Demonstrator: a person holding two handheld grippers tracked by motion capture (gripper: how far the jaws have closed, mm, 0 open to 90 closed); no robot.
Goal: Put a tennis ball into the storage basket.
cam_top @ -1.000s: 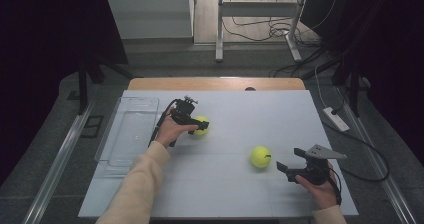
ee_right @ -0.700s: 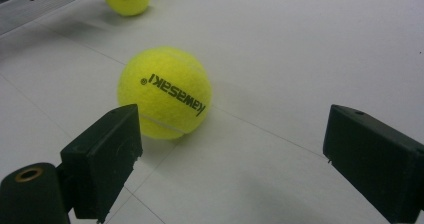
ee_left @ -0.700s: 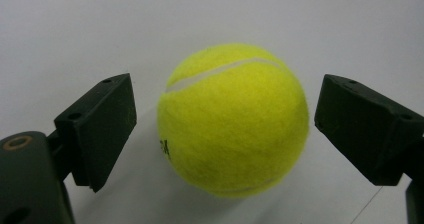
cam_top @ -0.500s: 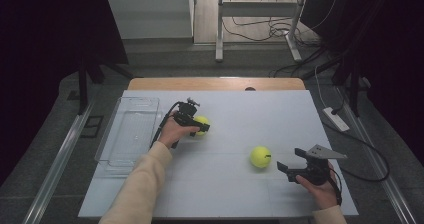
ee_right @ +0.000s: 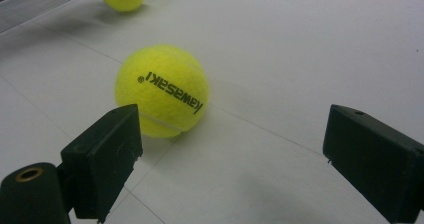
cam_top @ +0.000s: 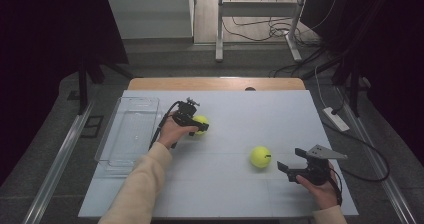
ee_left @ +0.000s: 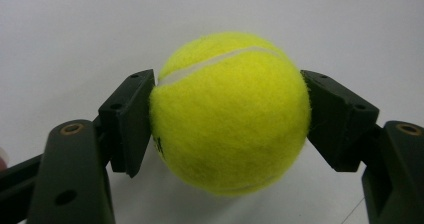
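Lab — bare table, floor cables

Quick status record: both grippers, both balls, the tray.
left gripper: jaws have just closed, shut on far ball
far ball: on table, between left jaws
right gripper: open, holds nothing
near ball: loose on table, just ahead of right jaws
tray: clear, at table's left edge, nothing visible inside
table: white
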